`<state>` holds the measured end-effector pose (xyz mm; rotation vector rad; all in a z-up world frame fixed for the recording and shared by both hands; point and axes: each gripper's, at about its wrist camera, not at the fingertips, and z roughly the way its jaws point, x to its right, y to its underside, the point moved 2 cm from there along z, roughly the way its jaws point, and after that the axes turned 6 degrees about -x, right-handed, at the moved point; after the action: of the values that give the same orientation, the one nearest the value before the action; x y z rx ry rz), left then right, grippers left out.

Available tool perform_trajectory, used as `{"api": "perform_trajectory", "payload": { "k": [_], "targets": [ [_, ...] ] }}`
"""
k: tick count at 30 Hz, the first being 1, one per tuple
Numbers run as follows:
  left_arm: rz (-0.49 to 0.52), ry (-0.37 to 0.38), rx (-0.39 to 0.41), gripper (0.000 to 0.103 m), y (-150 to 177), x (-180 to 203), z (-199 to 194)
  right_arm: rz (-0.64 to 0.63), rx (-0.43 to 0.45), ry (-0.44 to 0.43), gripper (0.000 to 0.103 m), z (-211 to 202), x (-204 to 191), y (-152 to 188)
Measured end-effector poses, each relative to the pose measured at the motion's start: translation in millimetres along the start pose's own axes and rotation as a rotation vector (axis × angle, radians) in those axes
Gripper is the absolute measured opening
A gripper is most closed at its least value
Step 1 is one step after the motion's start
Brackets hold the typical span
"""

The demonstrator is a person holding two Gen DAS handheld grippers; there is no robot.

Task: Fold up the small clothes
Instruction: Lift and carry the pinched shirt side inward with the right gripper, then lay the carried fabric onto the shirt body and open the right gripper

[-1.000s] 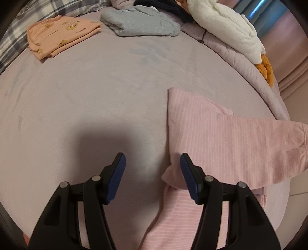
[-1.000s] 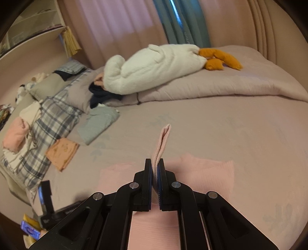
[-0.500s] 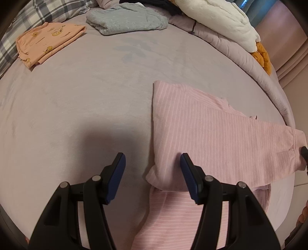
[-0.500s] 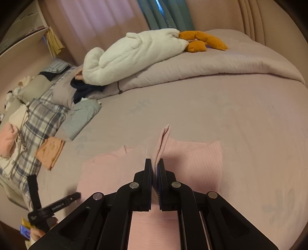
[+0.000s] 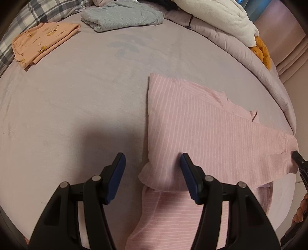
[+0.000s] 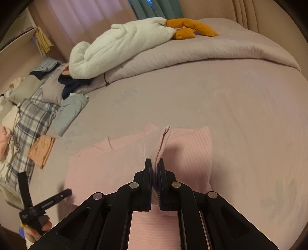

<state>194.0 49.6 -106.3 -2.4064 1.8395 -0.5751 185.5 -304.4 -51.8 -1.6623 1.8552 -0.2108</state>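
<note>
Pink striped garment [image 5: 202, 130] sleeve now lower, right gripper [image 6: 155, 169] still clamping it

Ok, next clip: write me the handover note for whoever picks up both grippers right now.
Right gripper: shut on the sleeve cuff of the pink striped top, held over the garment's body.
Left gripper: open, empty, jaws astride the top's folded near corner, not pinching it.
The top lies on the bed, one side folded in. Folded orange garment and grey garment lie at the far edge, done.
Left: lay the sleeve down, release, finish the folds, set it with the others.
</note>
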Motion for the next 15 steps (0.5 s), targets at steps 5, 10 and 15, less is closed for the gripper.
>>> {"api": "perform_trajectory", "payload": {
  "k": [5,10,15],
  "targets": [
    [-0.002,-0.005,-0.006,0.059,0.5,-0.8,3.2,0.013,-0.015,0.012,0.006,5.1,4.5,1.6],
    [-0.007,-0.002,-0.015,0.059,1.5,-1.0,7.2,0.019,-0.037,0.023,0.006,10.8,8.7,4.7],
    [-0.007,-0.009,-0.011,0.059,3.6,-1.0,9.2,0.028,-0.049,0.035,0.006,15.9,13.4,6.7]
  ]
}}
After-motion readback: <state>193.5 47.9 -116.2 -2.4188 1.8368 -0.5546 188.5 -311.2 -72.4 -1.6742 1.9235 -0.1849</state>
